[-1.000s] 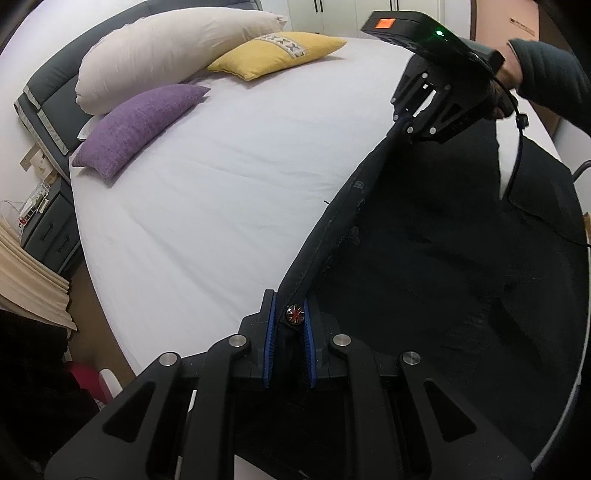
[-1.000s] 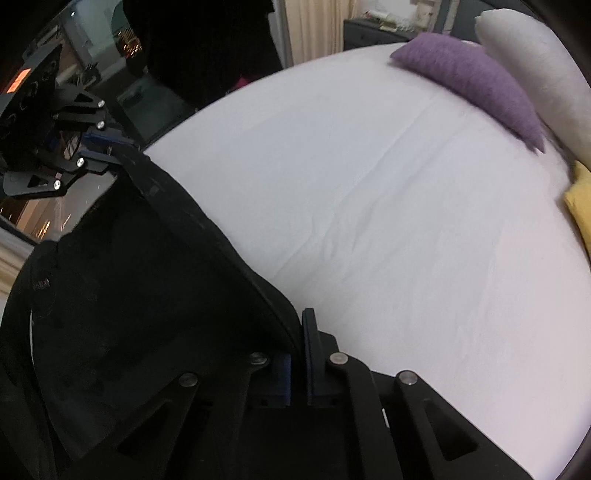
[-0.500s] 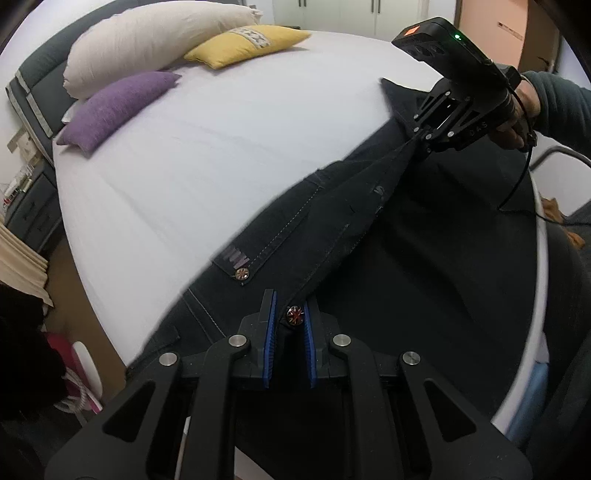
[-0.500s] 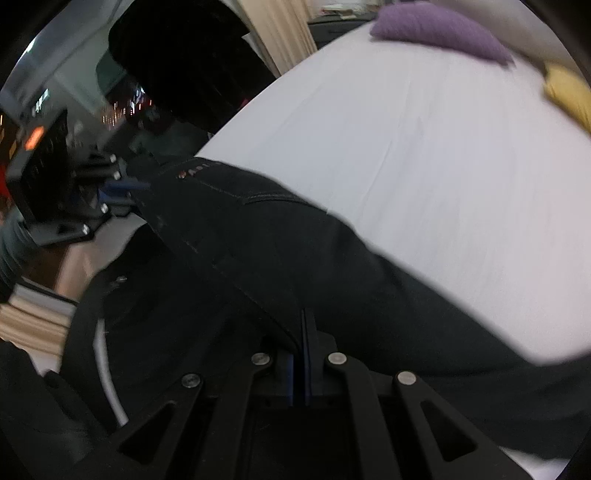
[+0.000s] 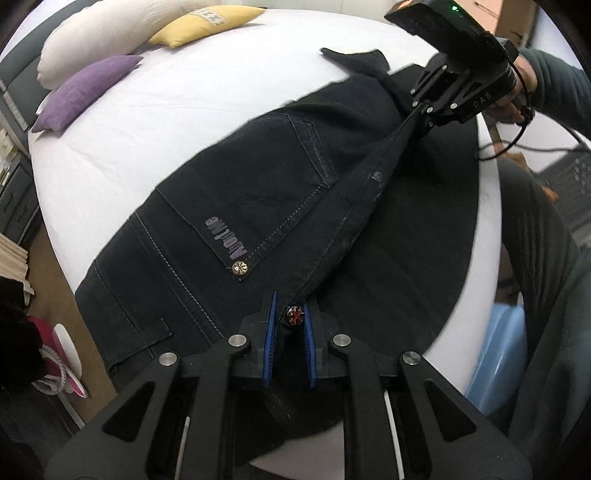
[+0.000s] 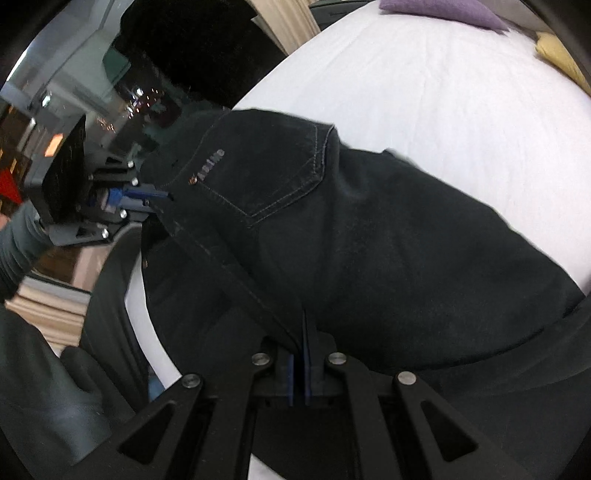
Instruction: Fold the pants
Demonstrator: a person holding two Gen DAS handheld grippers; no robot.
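The black pants, earlier lifted, are now spread on the white bed mid-frame; waistband is clamped by left gripper and right gripper.

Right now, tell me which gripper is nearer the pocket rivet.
Left. The left gripper clamps the waistband just beside the rivet; the right gripper grips the waistband's far end.

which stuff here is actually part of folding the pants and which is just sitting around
In the job:
- pants, waistband stretched between the two grippers
- left gripper, shut on the pants
- right gripper, shut on the pants
- bed, the surface they lie on

Lying about:
- purple pillow
- yellow pillow
- white pillow
- blue tub beside the bed
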